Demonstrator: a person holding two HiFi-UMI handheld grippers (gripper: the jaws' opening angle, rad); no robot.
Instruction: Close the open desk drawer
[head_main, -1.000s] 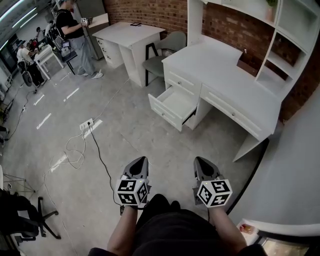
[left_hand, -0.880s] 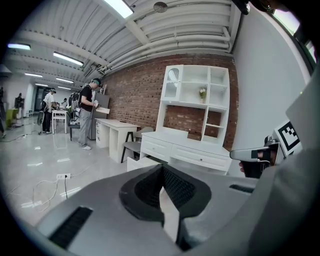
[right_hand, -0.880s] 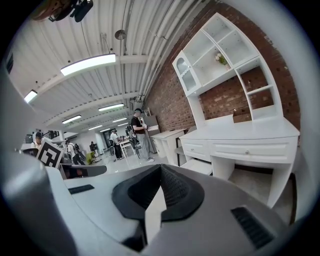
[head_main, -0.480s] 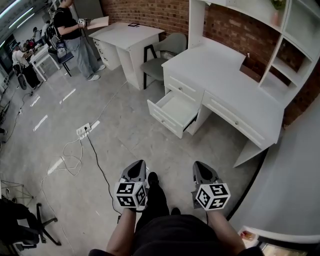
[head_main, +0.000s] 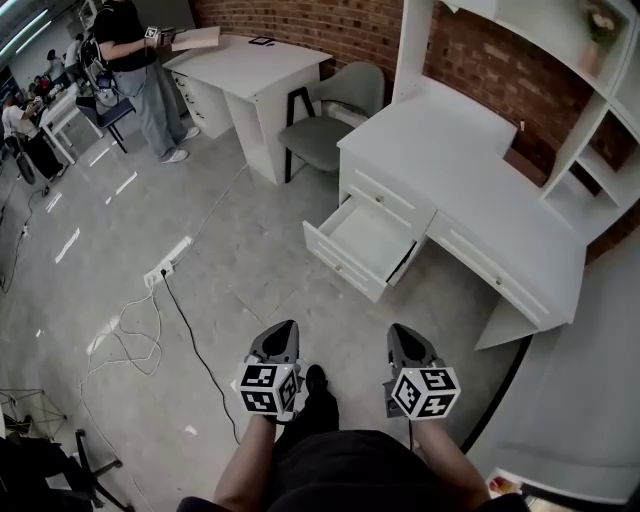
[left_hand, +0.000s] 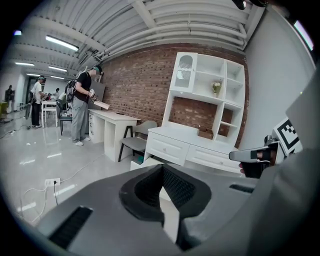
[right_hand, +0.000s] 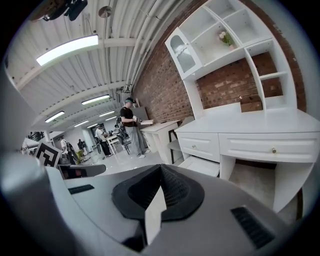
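Observation:
The white desk (head_main: 470, 180) with a shelf unit on top stands ahead on the right. Its lower left drawer (head_main: 368, 243) is pulled out, and it looks empty. The same drawer shows low in the left gripper view (left_hand: 136, 162) and in the right gripper view (right_hand: 201, 165). My left gripper (head_main: 280, 336) and right gripper (head_main: 404, 338) are held side by side over the floor. They are well short of the drawer and touch nothing. Each one's jaws meet at the tip, shut and empty (left_hand: 162, 168) (right_hand: 161, 168).
A green chair (head_main: 325, 125) stands between this desk and a second white desk (head_main: 250, 65). A power strip with a black cable (head_main: 165, 268) lies on the floor at the left. A person (head_main: 135, 60) stands at the far left. A white counter (head_main: 585, 400) lies at the right.
The view has moved closer to the desk, and the drawer now sits nearer the middle. Both grippers keep the same shut pose in front of the body.

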